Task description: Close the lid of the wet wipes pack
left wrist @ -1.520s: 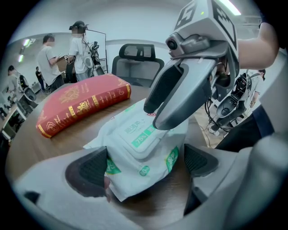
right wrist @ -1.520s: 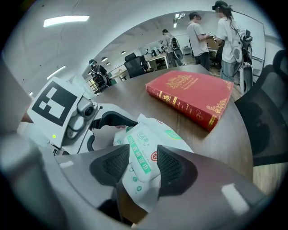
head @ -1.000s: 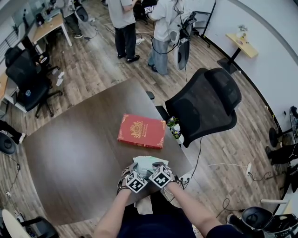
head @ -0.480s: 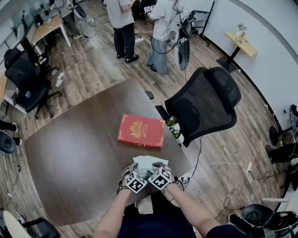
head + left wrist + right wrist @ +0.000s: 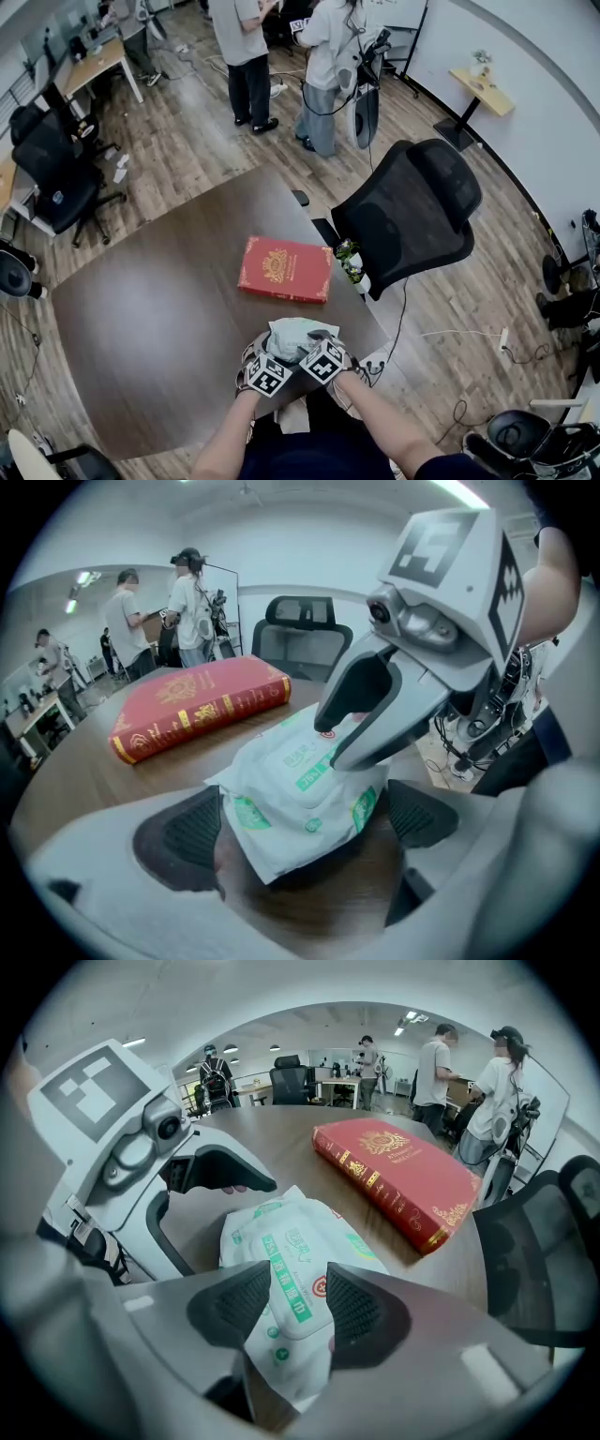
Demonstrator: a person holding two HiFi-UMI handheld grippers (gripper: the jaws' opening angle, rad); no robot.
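The wet wipes pack (image 5: 286, 1241) lies at the near edge of the table (image 5: 159, 319). Its lid (image 5: 295, 1288) sits directly under my right gripper (image 5: 300, 1312), whose jaws stand only a sliver apart, clamping nothing, with their tips set down on the flap. My left gripper (image 5: 305, 822) is spread wide and straddles the pack's near corner, pads apparently clear of it. To seal the lid well, I judge I should press straight down along the flap's rim while the left steadies the soft wrap against sliding. A red book (image 5: 284, 268) lies just beyond, and an office chair (image 5: 412, 220) stands past the table's edge.
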